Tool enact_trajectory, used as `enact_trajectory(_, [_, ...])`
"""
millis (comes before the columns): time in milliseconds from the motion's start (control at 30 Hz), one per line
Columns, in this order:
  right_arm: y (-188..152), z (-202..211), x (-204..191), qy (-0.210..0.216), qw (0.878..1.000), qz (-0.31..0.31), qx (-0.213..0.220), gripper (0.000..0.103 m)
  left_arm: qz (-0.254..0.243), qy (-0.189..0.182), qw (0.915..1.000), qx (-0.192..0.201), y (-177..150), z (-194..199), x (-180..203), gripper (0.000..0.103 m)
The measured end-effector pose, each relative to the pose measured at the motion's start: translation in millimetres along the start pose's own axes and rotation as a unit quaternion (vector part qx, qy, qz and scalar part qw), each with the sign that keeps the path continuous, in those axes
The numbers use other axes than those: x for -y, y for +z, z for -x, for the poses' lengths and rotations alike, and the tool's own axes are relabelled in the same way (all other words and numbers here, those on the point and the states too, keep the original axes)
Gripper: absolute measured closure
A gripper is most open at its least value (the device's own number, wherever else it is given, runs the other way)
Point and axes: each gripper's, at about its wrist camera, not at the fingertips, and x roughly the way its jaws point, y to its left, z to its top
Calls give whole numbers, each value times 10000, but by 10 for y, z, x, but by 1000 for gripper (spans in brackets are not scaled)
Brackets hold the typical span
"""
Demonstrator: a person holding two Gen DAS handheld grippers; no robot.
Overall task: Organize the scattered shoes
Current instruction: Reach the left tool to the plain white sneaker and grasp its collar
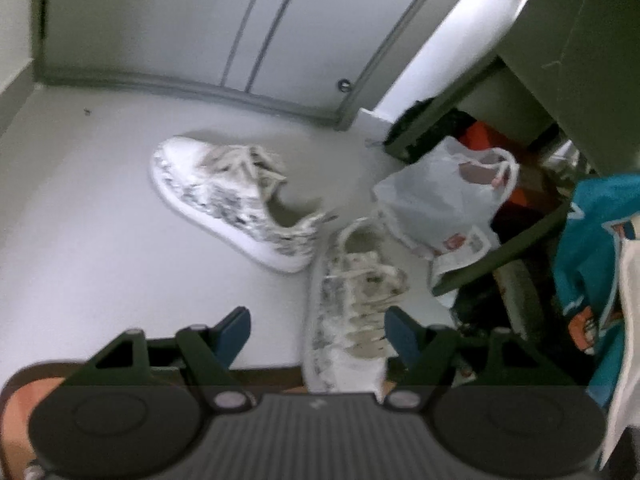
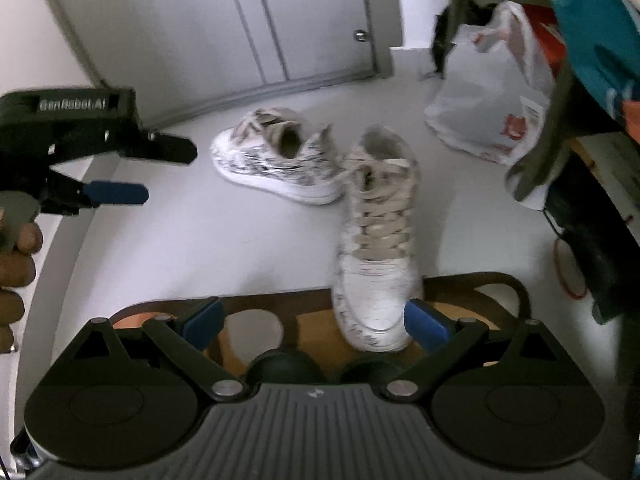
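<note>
white plastic bag (image 2: 486,96) bulges, contents hidden, near two sneakers (image 2: 280,160).

Bare floor (image 1: 80,240) open from 8 to 11 o'clock; two sneakers (image 1: 236,200) (image 1: 352,308) centre, plastic bag (image 1: 440,196) and cluttered shelf (image 1: 560,60) block 1–4 o'clock.

- Two sneakers sit on the floor (image 2: 200,240), heels nearly meeting.
- The near sneaker (image 2: 376,248) points toward the camera, its toe between the right gripper (image 2: 316,324) fingers without touching them.
- The far sneaker (image 2: 276,160) lies behind and to its left.
- Behind both runs a door (image 2: 300,20).
- A plastic bag (image 2: 488,96) rests to the right, against the shelf unit (image 1: 560,40).
- The left gripper (image 2: 136,172) hangs at the left, well apart from the sneakers.
</note>
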Motion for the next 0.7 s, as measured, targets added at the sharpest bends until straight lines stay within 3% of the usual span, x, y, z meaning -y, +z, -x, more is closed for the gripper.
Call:
enact_trajectory(133, [-15,-78,118,-129,9999,-52,2,4,35,-228,9994,-245,38,-302,162,27])
enact_trajectory(267, [42,-140,284,-156,9991,-399,22,4,503,-706,9956,-353,86,-597,242,27])
enact_trajectory(533, [93,-251,508,-180,9971,-734,13,4,1786,-1247,9754,-324,145,-1156,240,27])
enact_trajectory(600, [109,-261,541,-173,9965,-816,16,4,1898,-1332,9721,-344,150,-1237,241,32])
enact_trajectory(667, [121,-268,556,-181,9962,-847,-18,5,2151,-1405,9657,-383,146,-1364,217,46])
enact_trajectory(700, [129,-276,566,-218,9962,-833,-92,5,2298,-1429,9619,-397,144,-1423,199,48])
